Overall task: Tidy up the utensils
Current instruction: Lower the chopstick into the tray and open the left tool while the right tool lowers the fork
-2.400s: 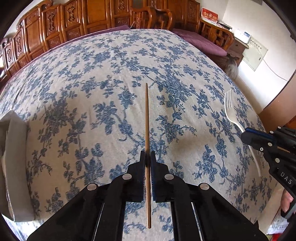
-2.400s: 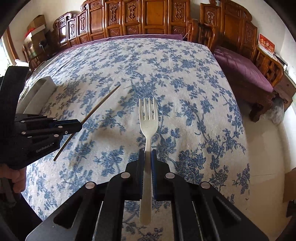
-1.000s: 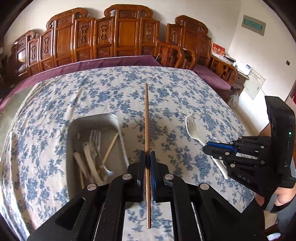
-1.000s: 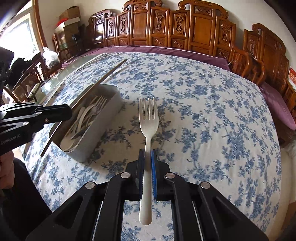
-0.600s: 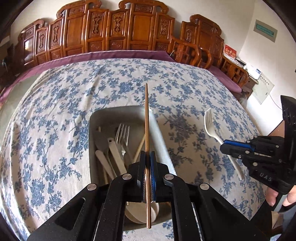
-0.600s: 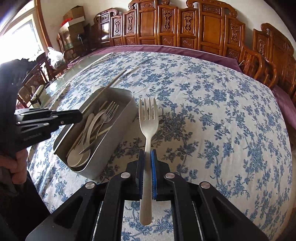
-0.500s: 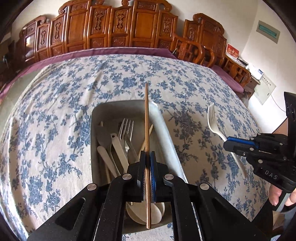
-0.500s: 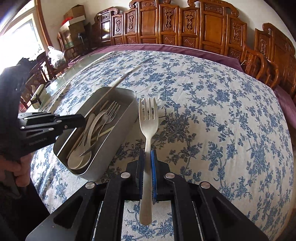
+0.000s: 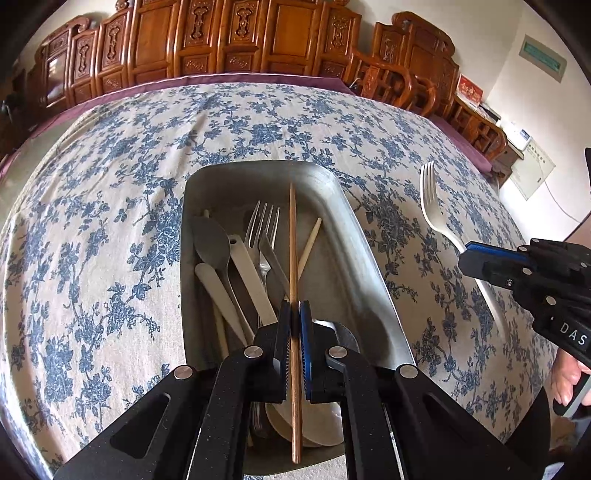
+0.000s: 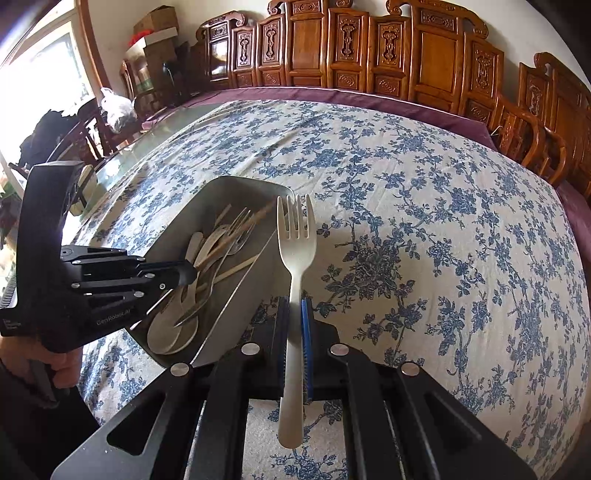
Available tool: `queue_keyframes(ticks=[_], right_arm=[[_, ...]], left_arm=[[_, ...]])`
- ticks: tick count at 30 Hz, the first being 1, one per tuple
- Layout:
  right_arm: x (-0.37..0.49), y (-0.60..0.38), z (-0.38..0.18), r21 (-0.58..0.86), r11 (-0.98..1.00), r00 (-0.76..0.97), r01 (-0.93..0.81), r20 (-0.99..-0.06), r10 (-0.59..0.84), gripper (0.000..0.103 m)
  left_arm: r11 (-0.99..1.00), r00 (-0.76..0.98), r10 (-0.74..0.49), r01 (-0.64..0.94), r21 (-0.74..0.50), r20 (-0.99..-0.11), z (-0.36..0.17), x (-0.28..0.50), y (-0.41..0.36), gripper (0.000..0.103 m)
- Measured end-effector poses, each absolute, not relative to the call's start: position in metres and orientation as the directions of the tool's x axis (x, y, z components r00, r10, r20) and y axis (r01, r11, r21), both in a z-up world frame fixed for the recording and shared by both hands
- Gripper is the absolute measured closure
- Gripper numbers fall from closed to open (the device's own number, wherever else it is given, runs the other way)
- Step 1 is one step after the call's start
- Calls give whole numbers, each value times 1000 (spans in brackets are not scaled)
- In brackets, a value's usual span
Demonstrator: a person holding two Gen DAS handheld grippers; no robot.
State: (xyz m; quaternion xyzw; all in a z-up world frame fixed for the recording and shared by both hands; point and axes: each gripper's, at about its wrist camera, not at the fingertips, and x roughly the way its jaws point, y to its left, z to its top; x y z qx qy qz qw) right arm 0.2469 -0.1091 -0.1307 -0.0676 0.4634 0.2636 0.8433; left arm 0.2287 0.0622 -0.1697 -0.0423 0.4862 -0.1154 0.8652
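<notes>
My left gripper (image 9: 294,312) is shut on a brown wooden chopstick (image 9: 293,243) and hovers over the grey metal tray (image 9: 354,236), the stick pointing along the tray's length. In the tray lie several forks, spoons and another chopstick. My right gripper (image 10: 294,306) is shut on a cream plastic fork (image 10: 296,236), tines forward, just right of the tray (image 10: 236,186). In the right wrist view the left gripper (image 10: 186,275) reaches in from the left over the tray. The fork (image 9: 434,206) and right gripper (image 9: 467,258) show at the right of the left wrist view.
A blue floral tablecloth (image 9: 110,184) covers the table. Carved wooden chairs (image 10: 369,40) line the far side. A person's hand (image 10: 55,363) holds the left gripper, another hand (image 9: 569,376) the right. Boxes and bags stand at the far left (image 10: 151,33).
Both grippers have moved over toward the tray. The left one has sunk so that the chopstick now lies over the tray's inside; the fork has come up beside the tray's right rim.
</notes>
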Motion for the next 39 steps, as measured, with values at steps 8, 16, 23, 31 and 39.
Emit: queue_keyframes(ticks=[8,16,23,31,39], right_arm=[[249,-88,-122,146,838,427,-527,-807,409,94],[254,-56,-124,194,819,398,-539,-799,451,94],[261,-26,-137,226,812,369,-538,-803,469,94],[276,-3,-154,207,824,365,-527,-820,440,94],[290,-7,-169,163,852,383,-497,-840,384,94]], left_arm=[[975,544,-221,134,-176,-809,-154,227,75,98],[991,601,-136,66,-120,-788,-139,231,106,90],[991,617,-119,21,-135,-778,-134,234,128,88],[990,619,-111,5,-138,-777,-134,236,134,86],[991,618,-108,2,-136,-779,-135,236,134,86]])
